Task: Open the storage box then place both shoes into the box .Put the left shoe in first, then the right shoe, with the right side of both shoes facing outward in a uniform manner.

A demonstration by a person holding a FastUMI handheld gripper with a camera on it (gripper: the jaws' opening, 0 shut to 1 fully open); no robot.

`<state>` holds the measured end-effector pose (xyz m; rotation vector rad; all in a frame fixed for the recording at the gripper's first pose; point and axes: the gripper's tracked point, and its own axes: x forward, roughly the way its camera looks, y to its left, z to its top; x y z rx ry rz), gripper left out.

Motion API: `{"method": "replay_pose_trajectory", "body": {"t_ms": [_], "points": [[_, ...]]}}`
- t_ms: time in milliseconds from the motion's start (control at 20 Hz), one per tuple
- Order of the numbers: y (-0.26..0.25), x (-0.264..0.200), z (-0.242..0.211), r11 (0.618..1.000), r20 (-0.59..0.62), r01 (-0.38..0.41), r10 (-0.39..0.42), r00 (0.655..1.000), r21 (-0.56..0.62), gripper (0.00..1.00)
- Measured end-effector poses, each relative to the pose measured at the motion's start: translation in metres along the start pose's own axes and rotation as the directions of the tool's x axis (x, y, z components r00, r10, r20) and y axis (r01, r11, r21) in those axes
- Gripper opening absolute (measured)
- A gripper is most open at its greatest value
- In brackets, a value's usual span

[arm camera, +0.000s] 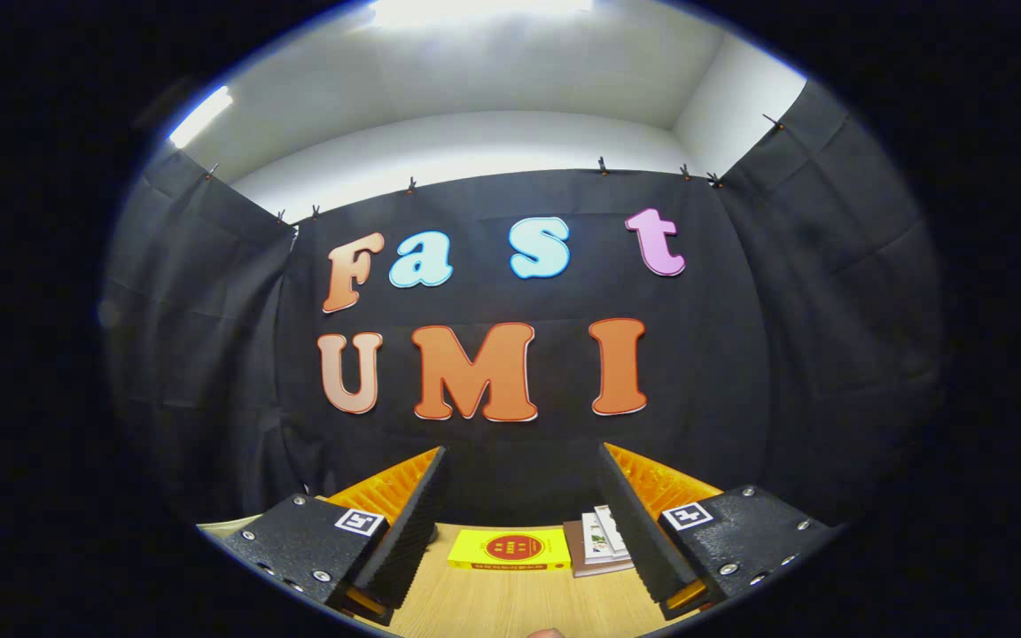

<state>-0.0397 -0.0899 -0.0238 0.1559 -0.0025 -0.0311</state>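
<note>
Zero shoes and zero storage boxes can be counted from the gripper view, so where the task's things lie cannot be told from here; they may sit below or beside the field the camera covers.

The tongs [524, 523] are spread wide with nothing between them, held level above the counter [510, 602] and aimed at the booth wall rather than down at the work.

Counts:
- one yellow book [509, 549] lying flat on the counter, just ahead of the tongs and between the two fingers
- one small stack of booklets [597, 548] just beside the yellow book, on the side of the right finger; the number of booklets in the stack is too small to tell
- two fingers [404, 523] on the tongs

Risks, as judgement:
- With the camera pointed this high, any reach down for a box lid or a shoe goes partly blind, and a finger could hit a rim or knock a shoe over.
- The yellow book and booklets lie right in the forward path; a low sweep would shove them.
- Shoe order and facing are easy to swap when neither shoe is in sight: left must go in before right, right sides outward.
</note>
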Motion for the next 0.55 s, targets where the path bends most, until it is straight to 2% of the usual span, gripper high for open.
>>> {"method": "replay_pose_trajectory", "body": {"t_ms": [300,550], "points": [[-0.026,-0.015,0.014,0.995,0.008,0.103,-0.103,0.995,-0.017,0.98],[-0.030,-0.018,0.020,0.991,0.026,0.131,-0.130,0.991,-0.025,0.98]]}}
